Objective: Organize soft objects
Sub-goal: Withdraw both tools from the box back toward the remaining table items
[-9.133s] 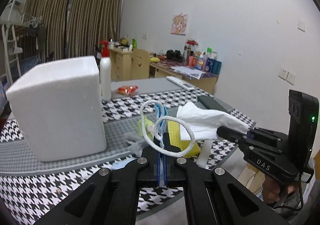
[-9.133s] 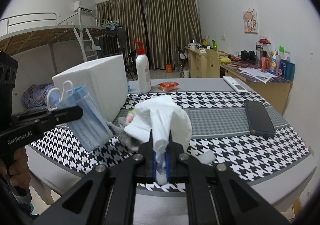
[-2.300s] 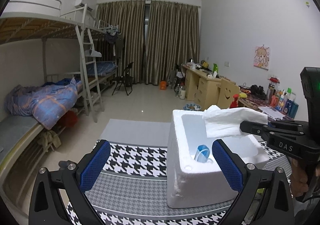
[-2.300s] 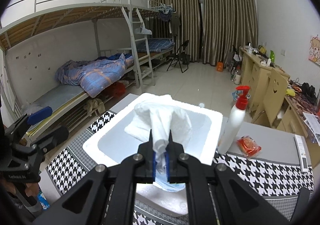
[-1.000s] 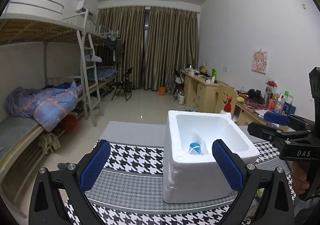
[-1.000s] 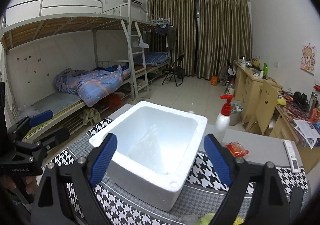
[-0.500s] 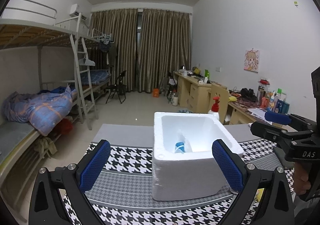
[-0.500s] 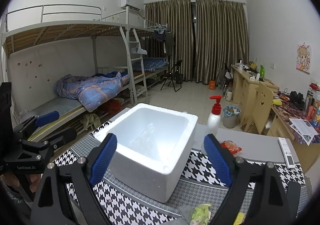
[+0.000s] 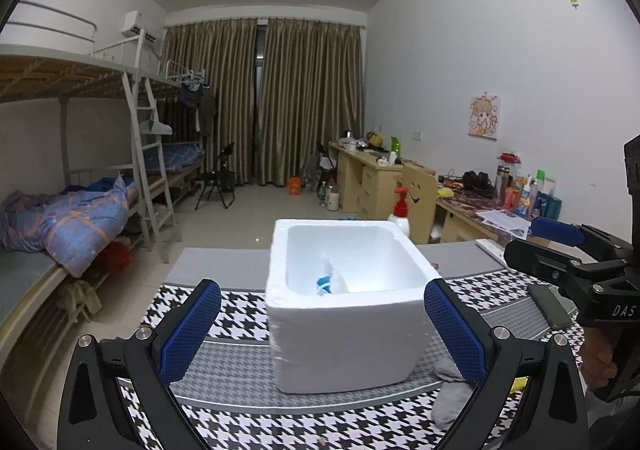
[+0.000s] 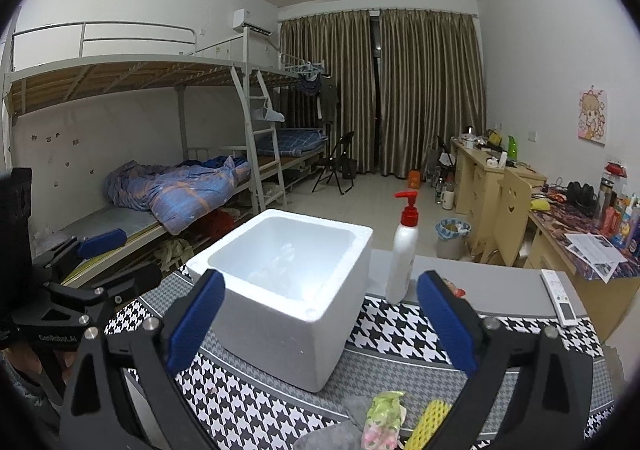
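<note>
A white foam box (image 9: 344, 334) stands on the houndstooth table, and a blue face mask (image 9: 324, 284) and a white tissue (image 9: 340, 282) lie inside it. My left gripper (image 9: 320, 326) is open and holds nothing; it hangs short of the box's near wall. My right gripper (image 10: 320, 322) is also bare, its jaws still opening, and it is back from the box (image 10: 288, 314). Near the table's front lie a grey cloth (image 9: 450, 398), a green-pink soft packet (image 10: 384, 414) and a yellow sponge (image 10: 430, 424). Each gripper shows in the other's view: the right gripper (image 9: 536, 244), the left gripper (image 10: 116, 258).
A white pump bottle with a red top (image 10: 404, 254) stands just behind the box on its right. A remote (image 10: 558, 296) and a dark phone (image 9: 548, 306) lie on the table's right side. Bunk beds, desks and a chair fill the room beyond.
Both grippers have drawn back from the box, which now looks smaller. The packet, sponge and grey cloth have come further into view at the bottom. The right jaws stand slightly wider.
</note>
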`<state>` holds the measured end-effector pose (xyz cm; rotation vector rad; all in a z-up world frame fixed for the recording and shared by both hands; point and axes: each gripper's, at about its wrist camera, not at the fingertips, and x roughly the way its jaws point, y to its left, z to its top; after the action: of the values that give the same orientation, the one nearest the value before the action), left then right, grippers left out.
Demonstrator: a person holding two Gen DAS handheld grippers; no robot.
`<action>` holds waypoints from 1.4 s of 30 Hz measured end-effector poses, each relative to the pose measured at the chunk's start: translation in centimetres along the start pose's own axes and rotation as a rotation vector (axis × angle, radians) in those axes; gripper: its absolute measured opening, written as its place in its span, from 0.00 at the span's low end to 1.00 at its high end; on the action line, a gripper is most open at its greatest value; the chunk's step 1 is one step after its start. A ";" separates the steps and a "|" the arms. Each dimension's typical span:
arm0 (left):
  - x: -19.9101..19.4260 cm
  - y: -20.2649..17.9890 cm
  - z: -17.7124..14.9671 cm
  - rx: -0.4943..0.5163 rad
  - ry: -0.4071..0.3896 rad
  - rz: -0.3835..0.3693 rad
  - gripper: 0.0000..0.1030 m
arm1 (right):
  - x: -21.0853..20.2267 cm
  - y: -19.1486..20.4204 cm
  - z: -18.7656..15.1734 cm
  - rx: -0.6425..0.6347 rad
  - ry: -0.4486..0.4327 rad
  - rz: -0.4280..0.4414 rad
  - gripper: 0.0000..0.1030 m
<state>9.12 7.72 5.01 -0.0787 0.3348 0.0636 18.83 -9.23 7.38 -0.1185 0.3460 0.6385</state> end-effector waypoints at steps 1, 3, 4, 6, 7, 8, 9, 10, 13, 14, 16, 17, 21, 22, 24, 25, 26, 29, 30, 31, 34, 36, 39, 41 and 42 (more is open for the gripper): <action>0.0 -0.1 -0.1 0.001 0.002 -0.004 0.99 | -0.1 -0.1 -0.1 0.002 -0.001 -0.006 0.96; 0.0 -0.4 -0.2 0.004 0.004 -0.017 0.99 | -0.6 -0.4 -0.4 0.006 -0.004 -0.008 0.96; -0.1 -0.3 -0.3 0.004 0.005 -0.022 0.99 | -0.7 -0.5 -0.5 0.008 -0.006 -0.010 0.96; -0.1 -0.6 -0.3 0.007 0.008 -0.034 0.99 | -1.1 -0.7 -0.8 0.013 -0.011 -0.021 0.96; -0.1 -0.8 -0.4 0.008 0.007 -0.039 0.99 | -1.3 -0.8 -0.8 0.014 -0.013 -0.023 0.96; -0.1 -1.0 -0.4 0.011 0.007 -0.046 0.99 | -1.5 -0.9 -0.9 0.017 -0.016 -0.028 0.96; -0.2 -1.1 -0.5 0.012 0.006 -0.050 0.99 | -1.7 -1.0 -1.0 0.020 -0.018 -0.032 0.96; -0.2 -1.3 -0.5 0.011 0.006 -0.055 0.99 | -1.9 -1.1 -1.1 0.023 -0.022 -0.037 0.96; -0.1 -1.4 -0.6 0.016 0.013 -0.069 0.99 | -2.4 -1.4 -1.3 0.029 -0.026 -0.053 0.96; -0.1 -1.5 -0.7 0.015 0.014 -0.074 0.99 | -2.5 -1.4 -1.4 0.032 -0.027 -0.056 0.96; -0.1 -1.6 -0.8 0.013 0.016 -0.085 0.99 | -2.8 -1.6 -1.5 0.033 -0.031 -0.066 0.96; -0.1 -1.7 -0.8 0.014 0.017 -0.091 0.99 | -3.0 -1.6 -1.6 0.034 -0.034 -0.074 0.96; 0.2 -2.5 -1.0 0.027 0.016 -0.105 0.99 | -3.7 -1.8 -2.0 0.036 -0.044 -0.092 0.96; 0.2 -2.7 -1.1 0.030 0.015 -0.109 0.99 | -3.9 -1.8 -2.1 0.035 -0.049 -0.099 0.96; 0.1 -3.0 -1.2 0.034 0.012 -0.119 0.99 | -4.2 -1.8 -2.3 0.039 -0.055 -0.105 0.96; 0.1 -3.3 -1.3 0.039 0.011 -0.129 0.99 | -4.4 -1.8 -2.5 0.042 -0.056 -0.110 0.96; 0.1 -3.6 -1.4 0.043 0.011 -0.138 0.99 | -4.5 -1.8 -2.7 0.043 -0.057 -0.116 0.96; 0.1 -4.3 -1.6 0.053 0.014 -0.154 0.99 | -4.9 -2.1 -3.2 0.052 -0.057 -0.132 0.96; 0.2 -4.5 -1.7 0.058 0.019 -0.159 0.99 | -4.9 -2.3 -3.2 0.056 -0.056 -0.136 0.96; 0.3 -4.6 -1.8 0.060 0.022 -0.165 0.99 | -5.1 -2.5 -3.4 0.060 -0.056 -0.142 0.96; 0.4 -5.2 -2.0 0.064 0.029 -0.178 0.99 | -5.5 -2.9 -3.7 0.072 -0.058 -0.158 0.96; 0.5 -5.5 -2.1 0.067 0.034 -0.188 0.99 | -5.7 -3.2 -3.8 0.079 -0.058 -0.164 0.96; 0.6 -5.9 -2.4 0.069 0.041 -0.195 0.99 | -6.0 -3.4 -4.0 0.081 -0.059 -0.177 0.96; 0.8 -6.1 -2.6 0.071 0.046 -0.201 0.99 | -6.2 -3.5 -4.1 0.083 -0.061 -0.184 0.96; 0.9 -6.2 -2.7 0.071 0.049 -0.206 0.99 | -6.3 -3.5 -4.1 0.085 -0.060 -0.191 0.96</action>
<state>9.52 1.39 2.61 -0.0440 0.3765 -0.1545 15.07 -16.39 5.71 -0.0499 0.2996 0.4363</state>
